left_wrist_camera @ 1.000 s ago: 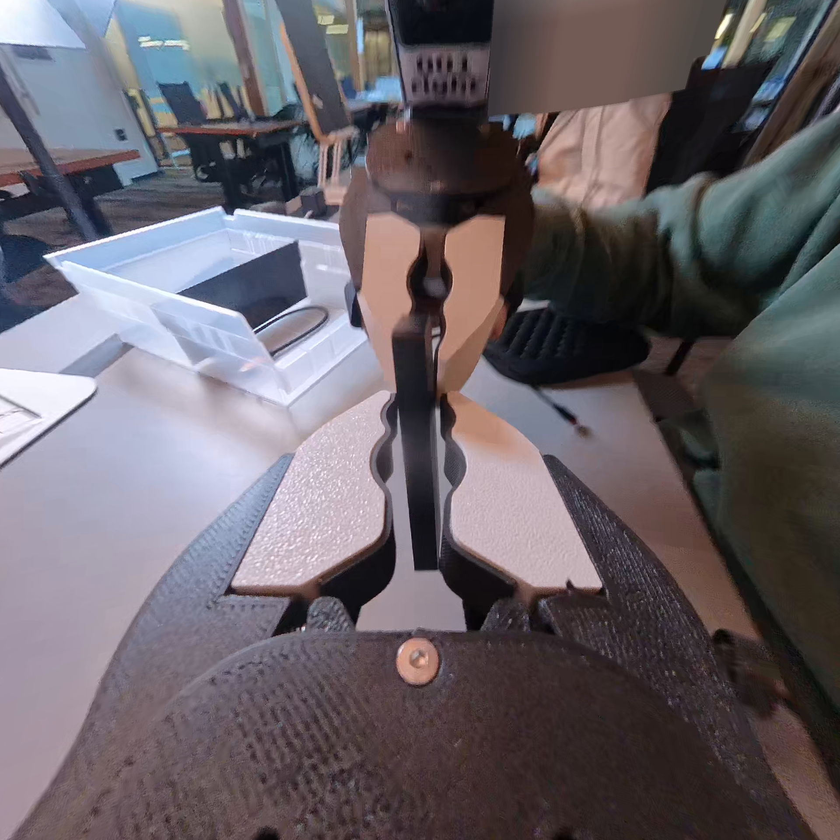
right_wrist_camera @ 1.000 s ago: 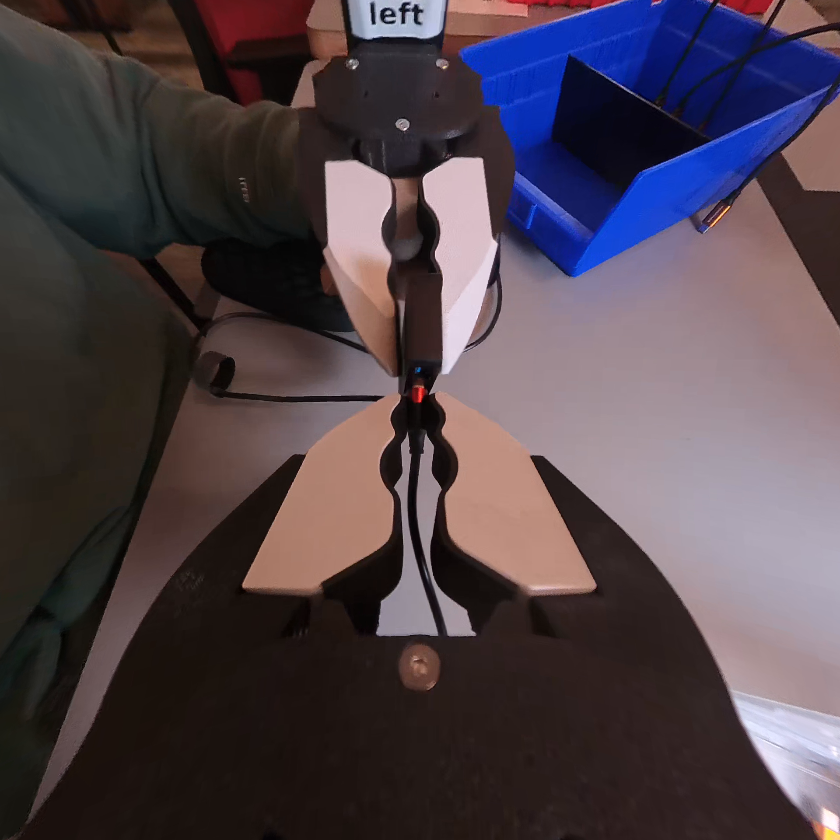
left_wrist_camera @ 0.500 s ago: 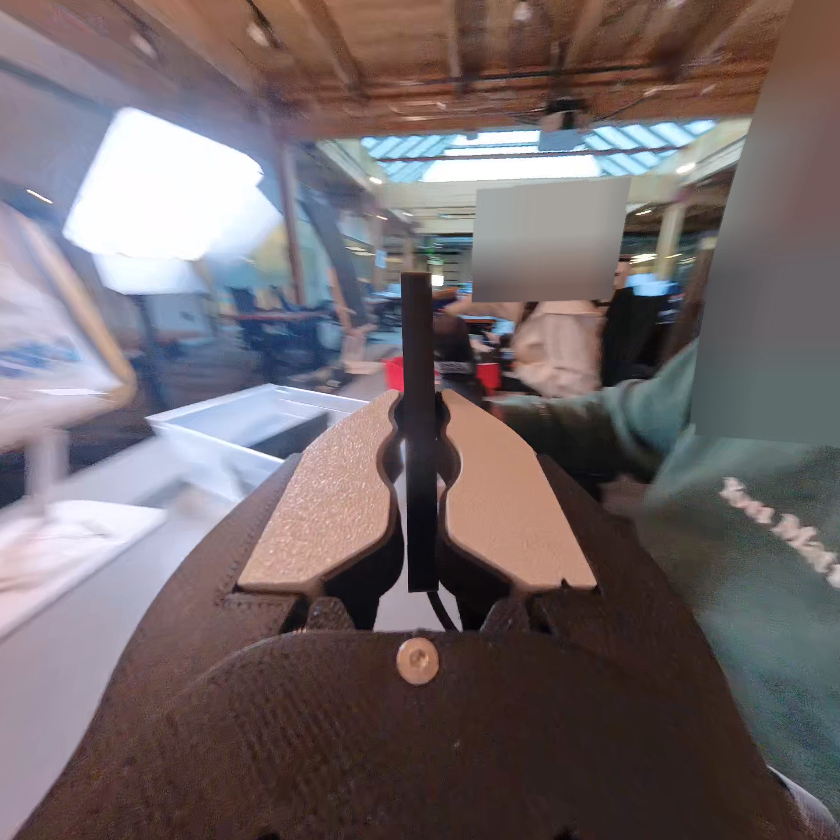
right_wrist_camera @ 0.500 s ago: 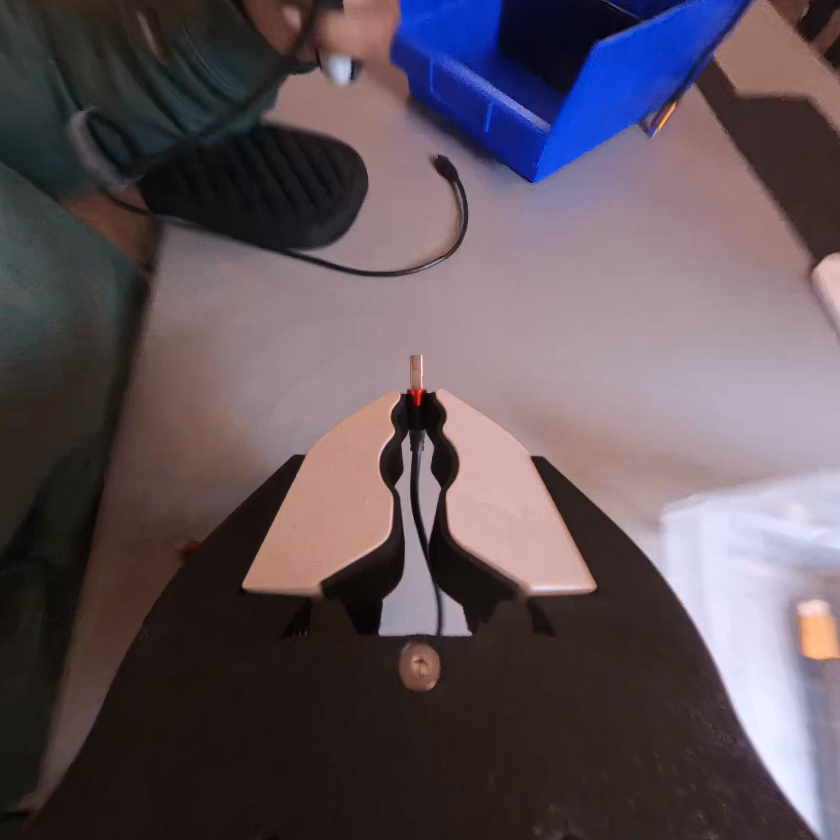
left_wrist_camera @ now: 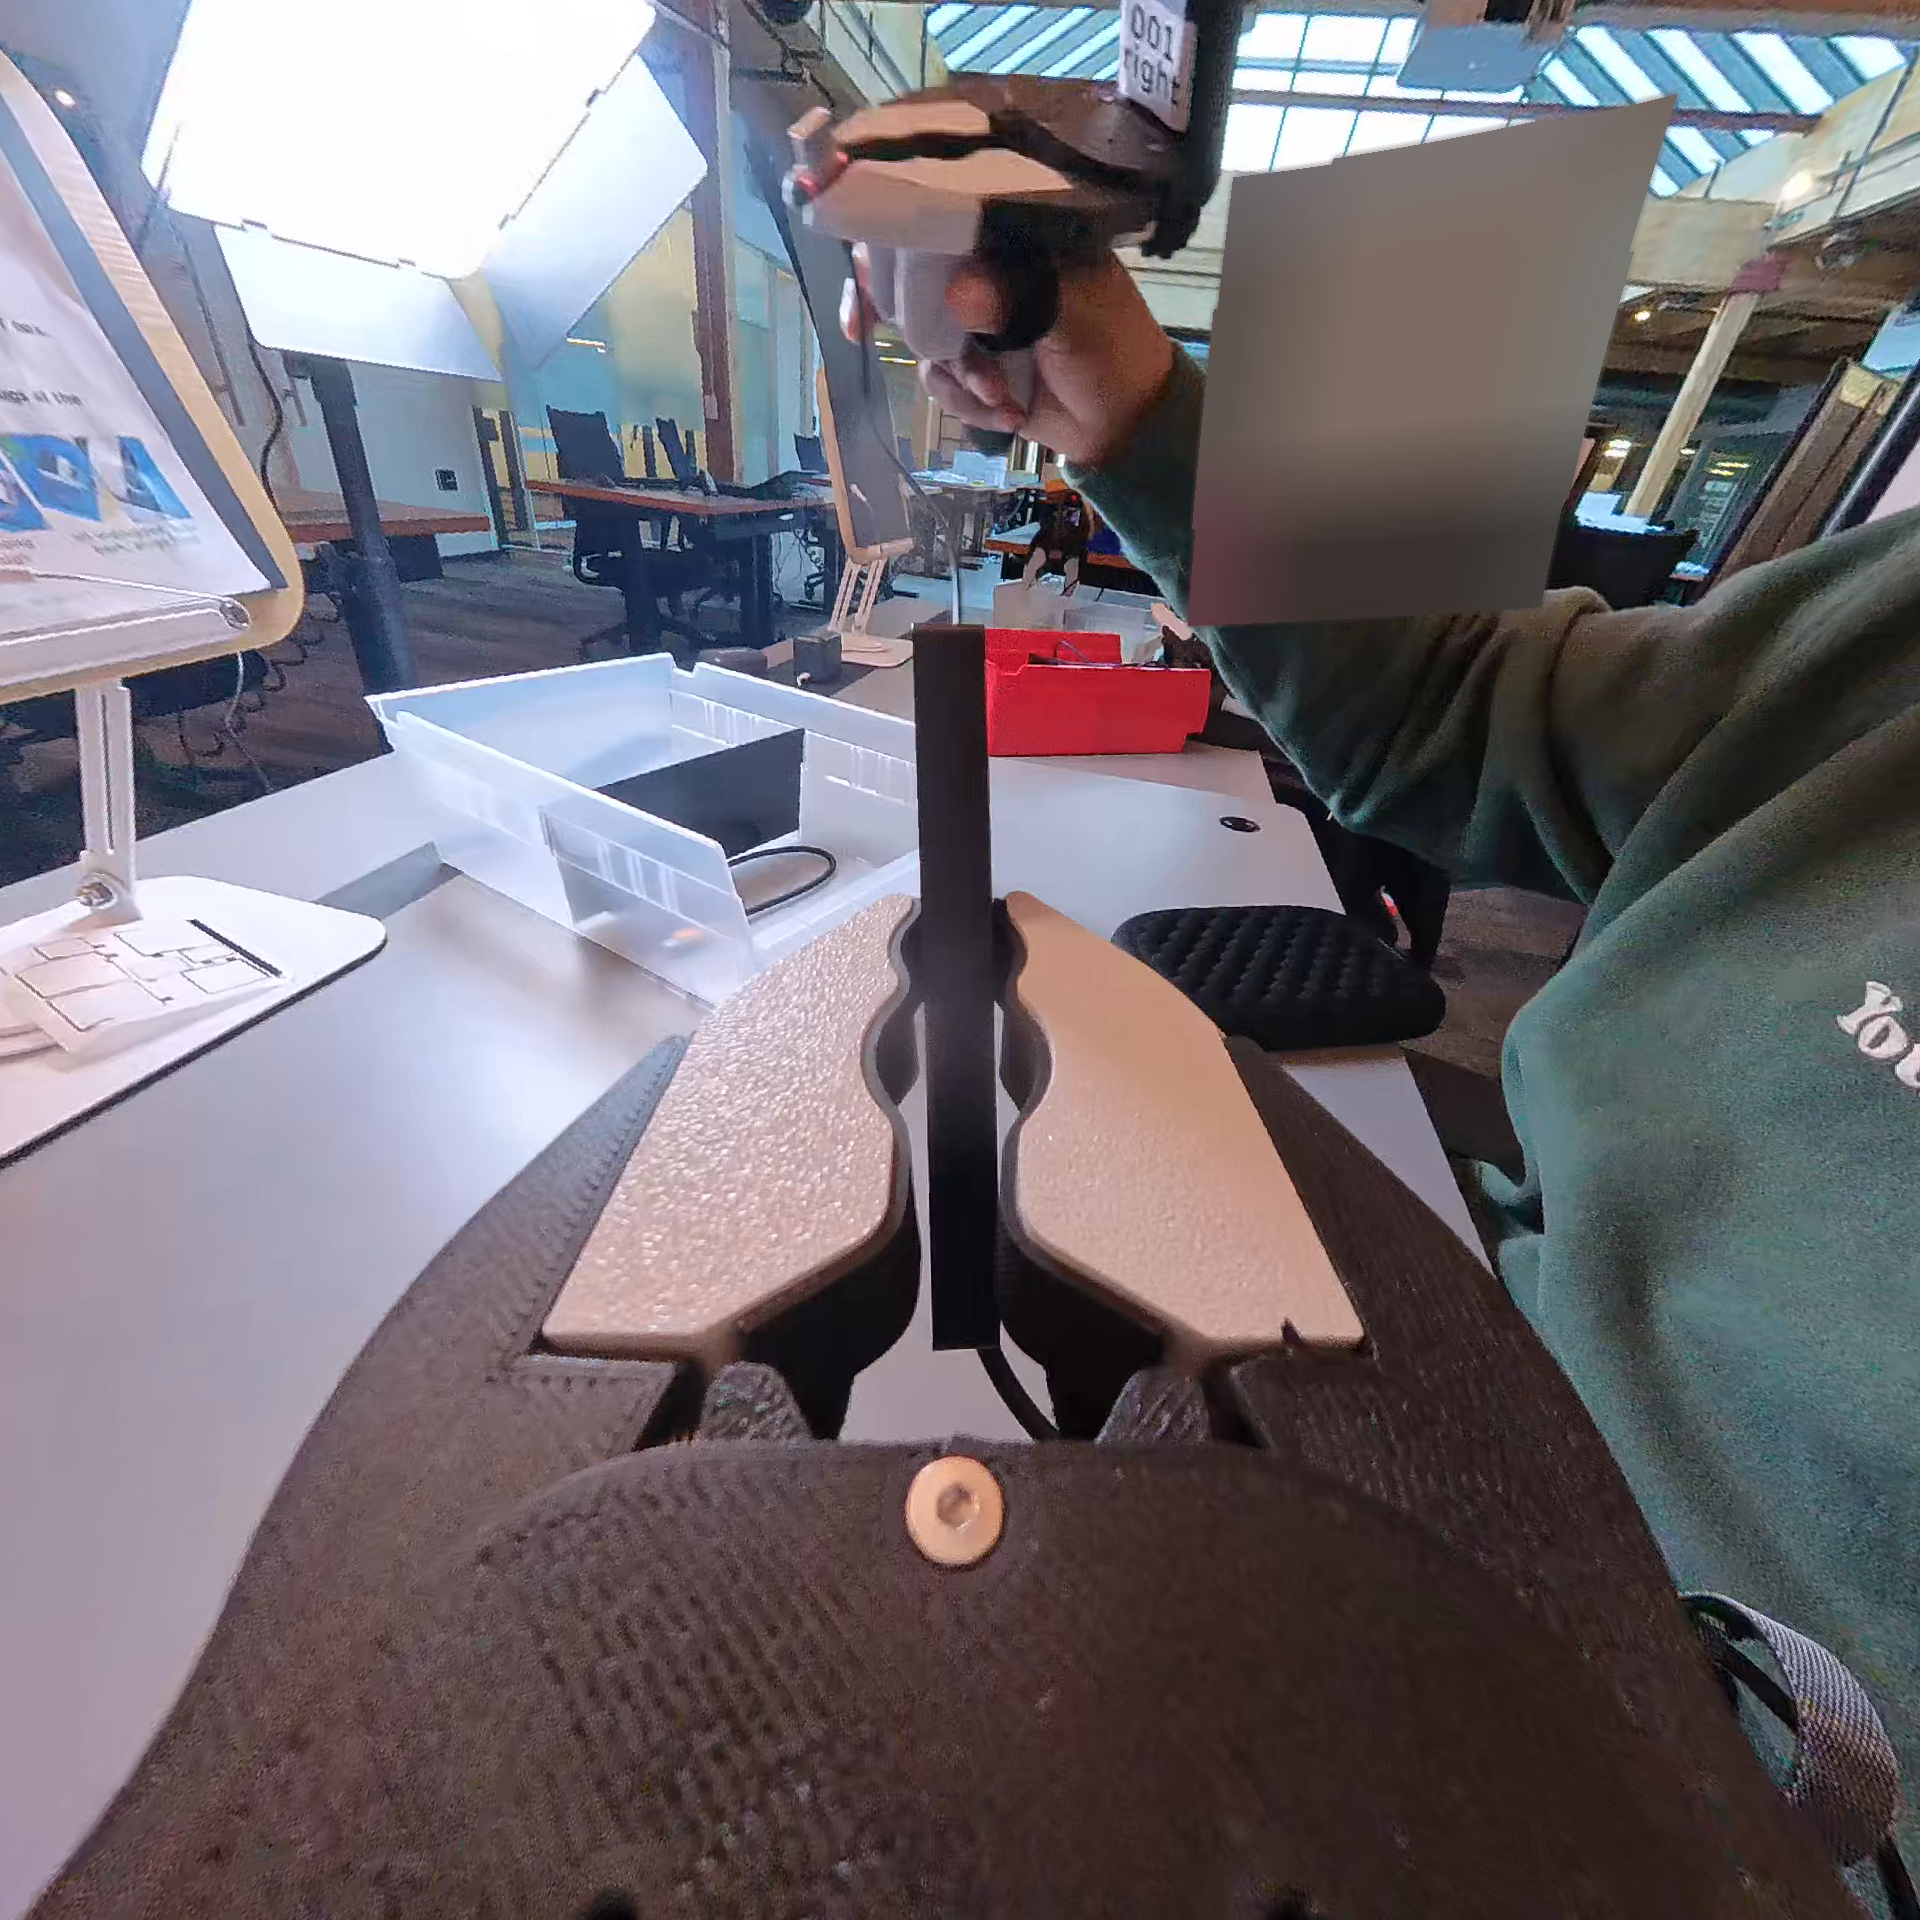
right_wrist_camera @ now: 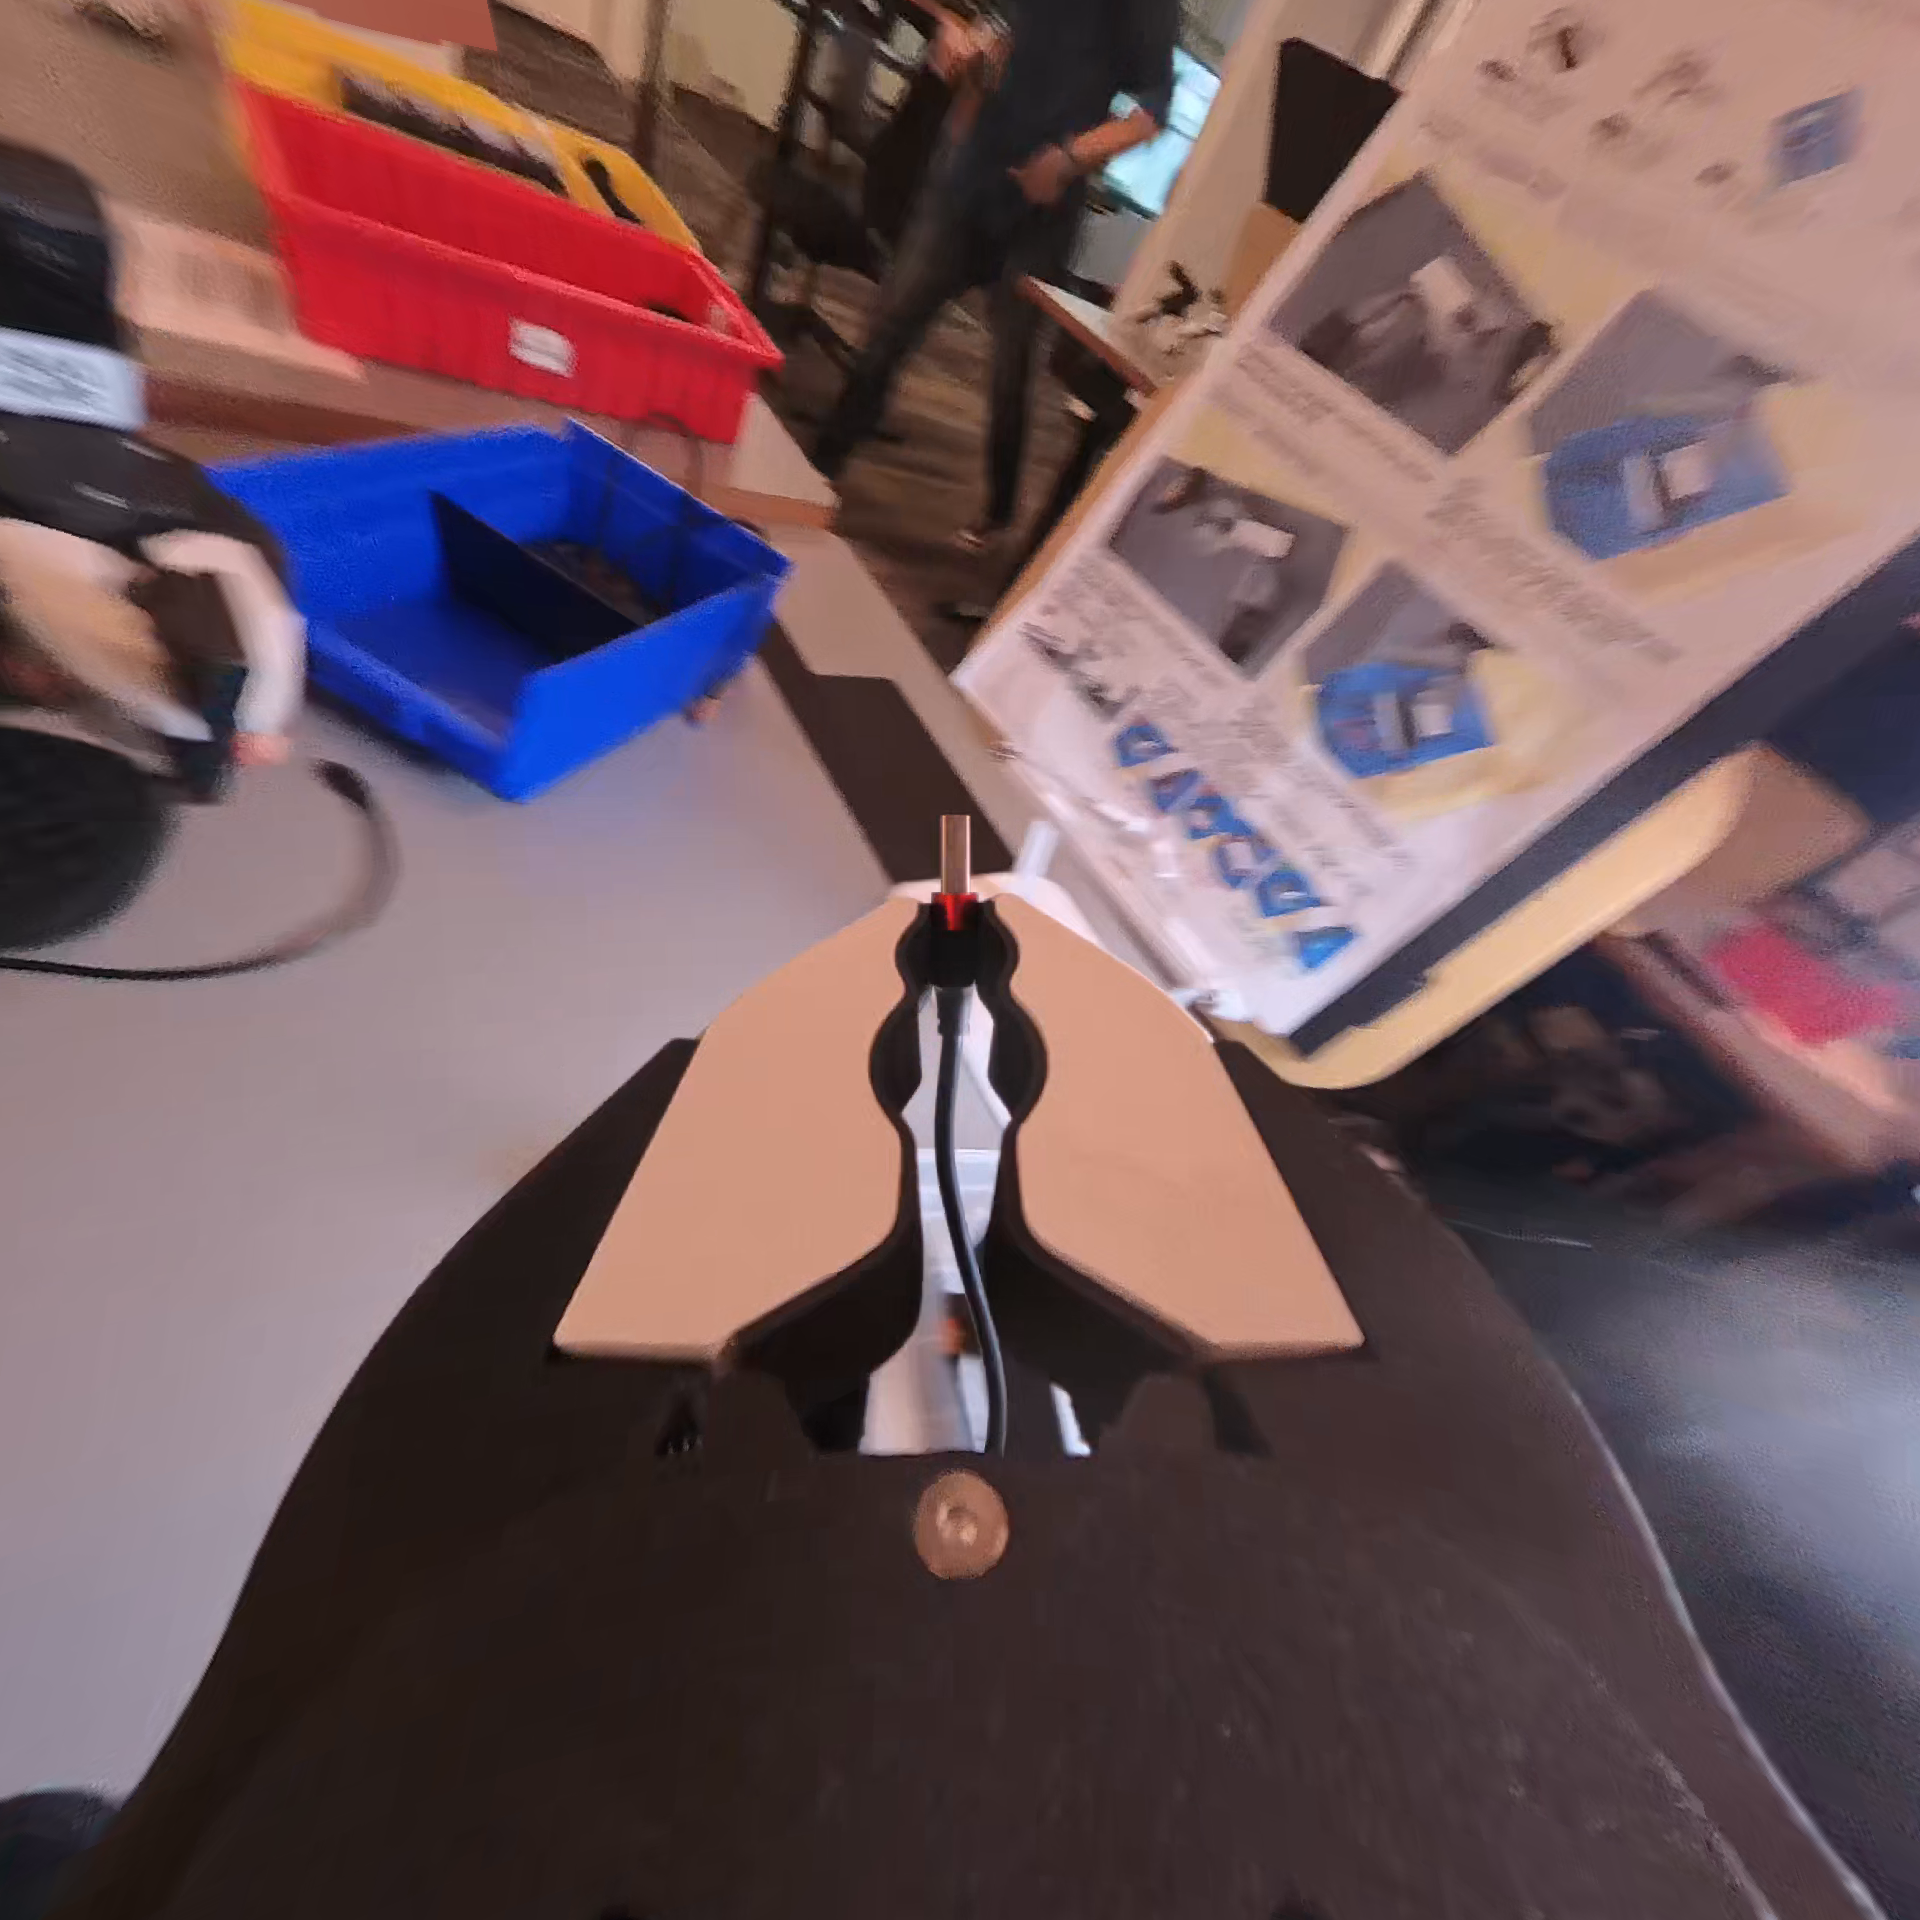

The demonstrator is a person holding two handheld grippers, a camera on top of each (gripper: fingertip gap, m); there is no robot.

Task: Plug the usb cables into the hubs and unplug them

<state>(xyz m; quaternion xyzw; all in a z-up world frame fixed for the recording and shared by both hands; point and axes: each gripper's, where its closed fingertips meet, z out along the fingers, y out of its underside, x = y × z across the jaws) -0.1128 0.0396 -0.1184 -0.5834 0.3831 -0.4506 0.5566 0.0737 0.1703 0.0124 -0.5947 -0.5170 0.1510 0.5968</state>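
Observation:
My left gripper [left_wrist_camera: 956, 914] is shut on a slim black USB hub [left_wrist_camera: 951, 790] that stands up between the fingers, its cord trailing back under them. My right gripper [right_wrist_camera: 954, 914] is shut on a USB cable plug [right_wrist_camera: 954, 868] with a red collar and a bare metal tip; the black cable [right_wrist_camera: 961, 1195] runs back between the fingers. The plug is out of the hub. In the left wrist view the right gripper [left_wrist_camera: 821, 197] is held high above the table, far from the hub. The left gripper shows blurred at the left edge of the right wrist view [right_wrist_camera: 187, 644].
A white divided bin [left_wrist_camera: 665, 790] with a black cable sits on the grey table [left_wrist_camera: 260, 1143]. A blue bin [right_wrist_camera: 499, 603], a red bin [right_wrist_camera: 499, 281], a black wrist pad [left_wrist_camera: 1278, 977], an instruction board on a stand [right_wrist_camera: 1403, 520] and a loose cable [right_wrist_camera: 343, 894] are around. About 25 cm separates my left fingertips from my right.
The two grippers have pulled apart; the plug came out of the hub. The right gripper rose and swung toward the board. The left gripper tilted up, then levelled over the table.

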